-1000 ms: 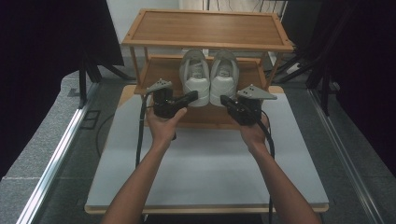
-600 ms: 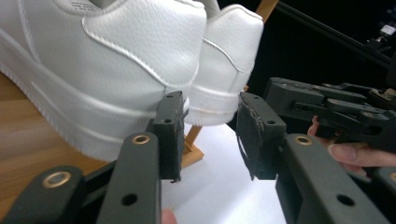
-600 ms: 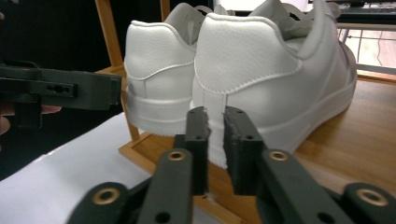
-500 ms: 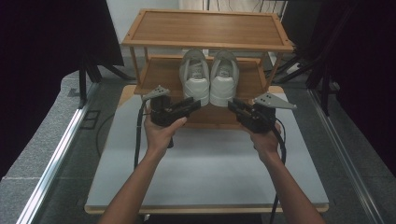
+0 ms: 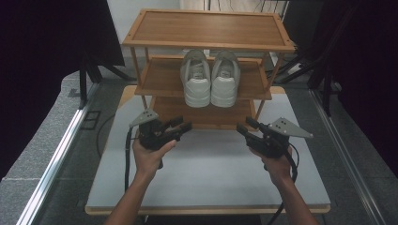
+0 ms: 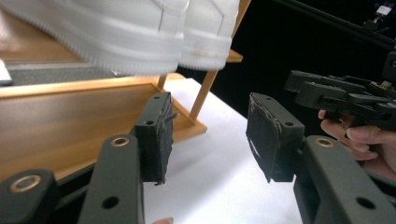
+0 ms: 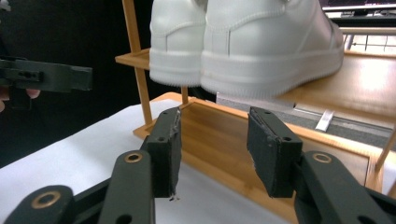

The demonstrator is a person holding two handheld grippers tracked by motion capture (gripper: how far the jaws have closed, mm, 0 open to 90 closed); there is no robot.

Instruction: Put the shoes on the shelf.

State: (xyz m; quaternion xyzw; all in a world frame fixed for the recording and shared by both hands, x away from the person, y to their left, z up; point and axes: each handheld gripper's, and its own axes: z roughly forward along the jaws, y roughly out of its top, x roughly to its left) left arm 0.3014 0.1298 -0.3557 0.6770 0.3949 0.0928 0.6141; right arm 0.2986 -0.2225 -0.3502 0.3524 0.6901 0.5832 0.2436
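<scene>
A pair of white sneakers (image 5: 210,78) stands side by side on the middle shelf of a wooden three-shelf rack (image 5: 206,28), heels toward me. My left gripper (image 5: 185,125) hovers in front of the rack's bottom shelf, below the sneakers and left of them. Its jaws have just been opening and hold nothing (image 6: 208,126). My right gripper (image 5: 244,126) hovers at the same height to the right. It too has just been opening and is empty (image 7: 215,140). The sneakers' heels (image 7: 261,42) show above its jaws.
The rack stands at the far end of a white table (image 5: 206,178). Its top shelf and bottom shelf (image 5: 206,117) are bare. Grey floor and a metal rail (image 5: 56,154) run along the left; dark stands flank the rack. A cable trails from each gripper.
Both grippers have drawn back from the rack toward me, sunk a little and spread apart. Their jaws, shut a second ago, now stand open. The sneakers have not moved.
</scene>
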